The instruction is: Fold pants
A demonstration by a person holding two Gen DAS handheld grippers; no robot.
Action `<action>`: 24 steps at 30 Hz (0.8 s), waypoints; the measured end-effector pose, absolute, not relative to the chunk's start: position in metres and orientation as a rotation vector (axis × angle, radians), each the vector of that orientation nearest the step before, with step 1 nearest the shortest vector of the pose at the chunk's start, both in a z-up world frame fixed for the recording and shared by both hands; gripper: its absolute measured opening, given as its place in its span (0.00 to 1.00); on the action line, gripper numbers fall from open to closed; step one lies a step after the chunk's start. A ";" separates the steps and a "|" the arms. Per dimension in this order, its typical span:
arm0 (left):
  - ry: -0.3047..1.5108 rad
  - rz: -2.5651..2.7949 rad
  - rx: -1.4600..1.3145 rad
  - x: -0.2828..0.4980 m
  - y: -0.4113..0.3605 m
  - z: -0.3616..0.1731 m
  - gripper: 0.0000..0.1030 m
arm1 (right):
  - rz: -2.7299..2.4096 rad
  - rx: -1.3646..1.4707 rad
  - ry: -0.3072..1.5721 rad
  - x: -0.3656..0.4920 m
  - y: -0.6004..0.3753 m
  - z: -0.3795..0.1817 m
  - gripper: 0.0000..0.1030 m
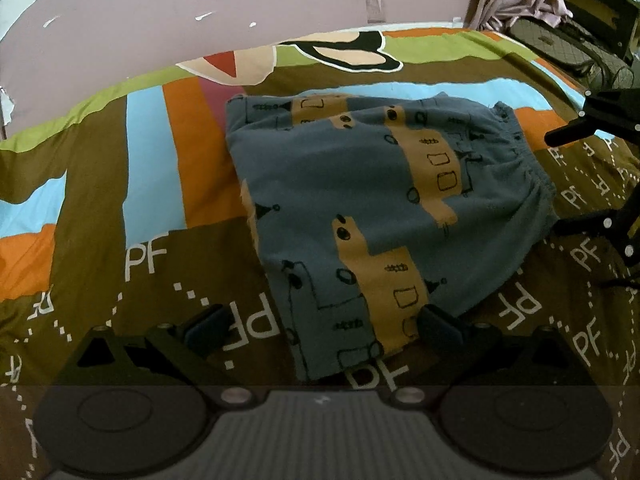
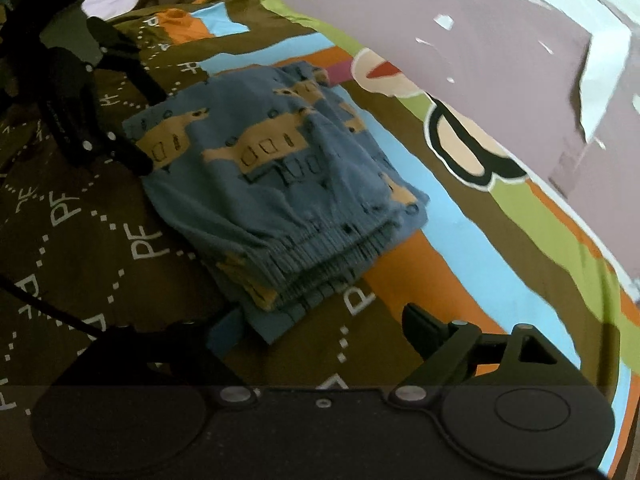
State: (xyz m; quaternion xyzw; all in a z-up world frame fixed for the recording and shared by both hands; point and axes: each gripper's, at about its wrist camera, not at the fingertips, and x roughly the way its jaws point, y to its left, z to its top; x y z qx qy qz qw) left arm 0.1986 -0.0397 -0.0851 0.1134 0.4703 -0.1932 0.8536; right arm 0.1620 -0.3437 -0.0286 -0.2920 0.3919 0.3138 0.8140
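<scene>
Left gripper (image 1: 322,328): jaws spread wide, gripping nothing. One finger rests on the bedspread (image 1: 92,208) beside the pants (image 1: 360,200); the other finger sits at the near hem of the pants. Whether it touches the cloth cannot be told. Pants: blue with tan print, folded into a stacked block, lying flat on the bed, mid-way across and nearer the wall-side edge. Right gripper (image 2: 324,330): jaws wide apart, nothing between the pads, at the gathered waistband end.
</scene>
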 end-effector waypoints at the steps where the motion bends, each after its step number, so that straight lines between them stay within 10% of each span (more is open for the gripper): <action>1: 1.007 -0.412 0.252 0.199 -0.039 -0.082 1.00 | 0.663 -0.611 0.845 0.163 -0.346 -0.028 0.86; 11: 1.107 -0.465 0.579 0.196 -0.021 -0.007 1.00 | 0.644 -0.484 0.945 0.190 -0.372 -0.024 0.95; 24: 1.144 -0.381 0.040 0.232 -0.018 -0.064 1.00 | 0.522 0.070 1.030 0.230 -0.427 -0.011 0.99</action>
